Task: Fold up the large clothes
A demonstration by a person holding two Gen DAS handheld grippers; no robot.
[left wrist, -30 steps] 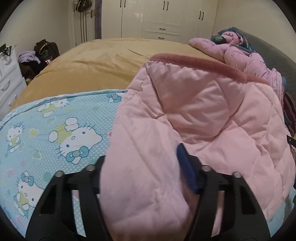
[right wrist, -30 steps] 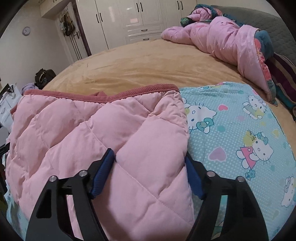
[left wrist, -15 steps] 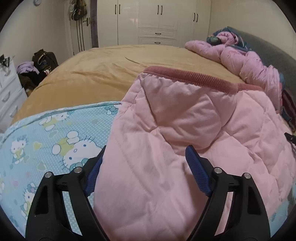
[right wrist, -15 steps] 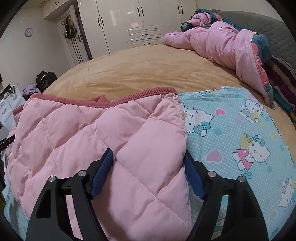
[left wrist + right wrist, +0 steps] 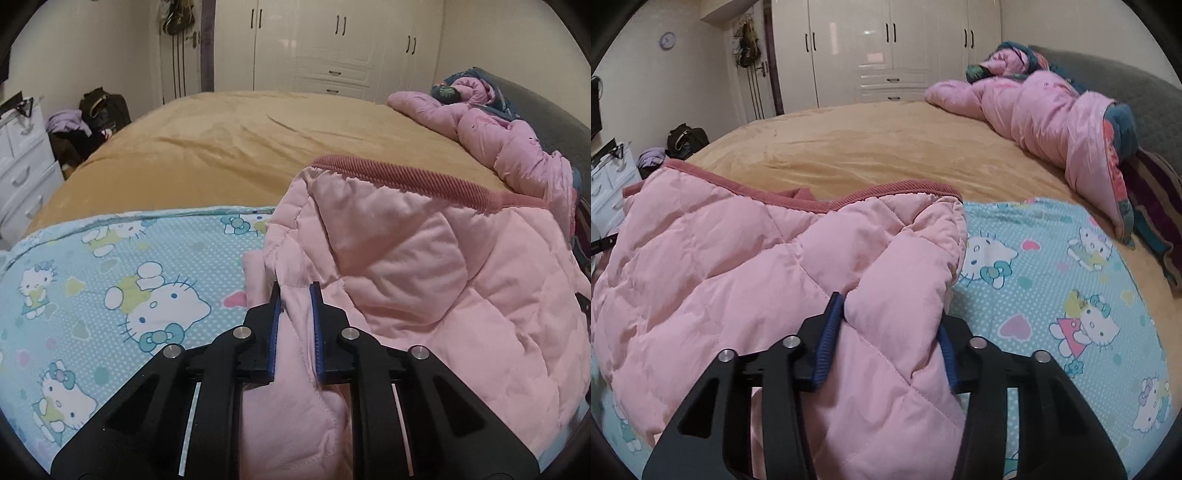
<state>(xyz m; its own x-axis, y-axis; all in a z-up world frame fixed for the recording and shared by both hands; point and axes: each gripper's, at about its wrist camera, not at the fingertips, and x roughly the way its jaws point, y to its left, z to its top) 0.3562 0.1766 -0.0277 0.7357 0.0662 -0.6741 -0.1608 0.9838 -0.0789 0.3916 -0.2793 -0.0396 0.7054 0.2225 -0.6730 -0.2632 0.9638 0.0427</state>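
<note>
Left tongs [image 5: 295, 291] newly clamped on pink jacket [image 5: 424, 280] edge, right tongs [image 5: 890, 325] narrowed, gripping jacket fold

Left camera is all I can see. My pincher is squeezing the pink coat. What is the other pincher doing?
Observer: The right gripper squeezes a puffy fold of the coat near its right edge, fingers well apart around the padding.
Child: What is next to that edge?
Observer: The cat sheet lies uncovered to the right of it.
Child: Is there a clock anywhere?
Observer: Yes, a round clock hangs high on the wall, left of the wardrobe.
</note>
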